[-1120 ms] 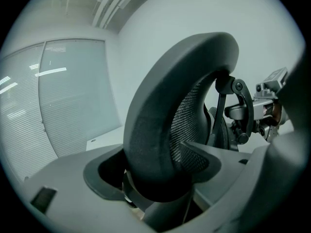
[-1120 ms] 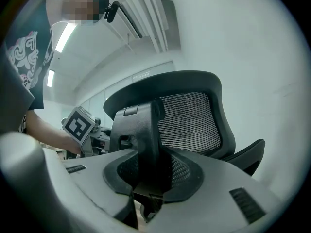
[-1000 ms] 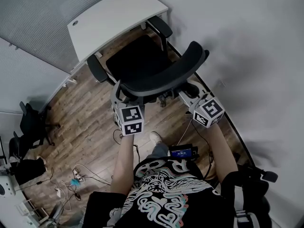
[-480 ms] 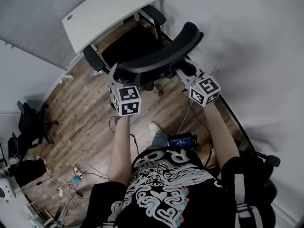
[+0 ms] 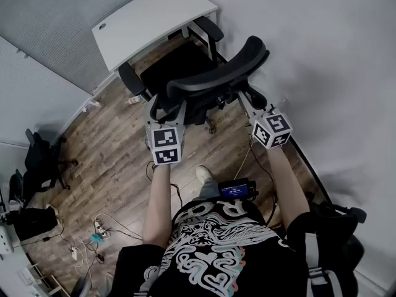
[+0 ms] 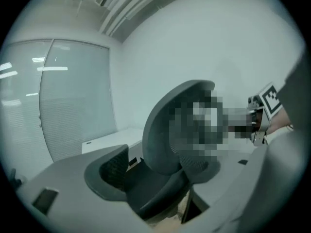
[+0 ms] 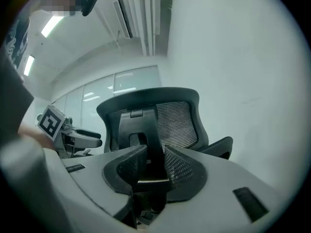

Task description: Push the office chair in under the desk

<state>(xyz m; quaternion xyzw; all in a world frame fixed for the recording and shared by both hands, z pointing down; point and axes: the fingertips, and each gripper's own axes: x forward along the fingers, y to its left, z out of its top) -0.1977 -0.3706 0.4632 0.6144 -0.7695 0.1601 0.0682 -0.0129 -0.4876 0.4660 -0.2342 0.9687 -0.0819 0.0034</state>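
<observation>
Left gripper (image 5: pixel 164 108), right gripper (image 5: pixel 246 99) at office chair (image 5: pixel 213 79)

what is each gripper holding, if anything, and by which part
Nothing looks clamped: left gripper and right gripper both have jaws apart at the backrest of the black mesh office chair.

Open floor (image 5: pixel 117 141) lies left of the office chair (image 5: pixel 213 81); a wall (image 5: pixel 322 73) crowds its right.

Office chair (image 5: pixel 213 80) before desk (image 5: pixel 148 18) — wall (image 5: pixel 334 60) right, cables (image 5: pixel 102 231) on floor (image 5: pixel 114 144) (lower left)
</observation>
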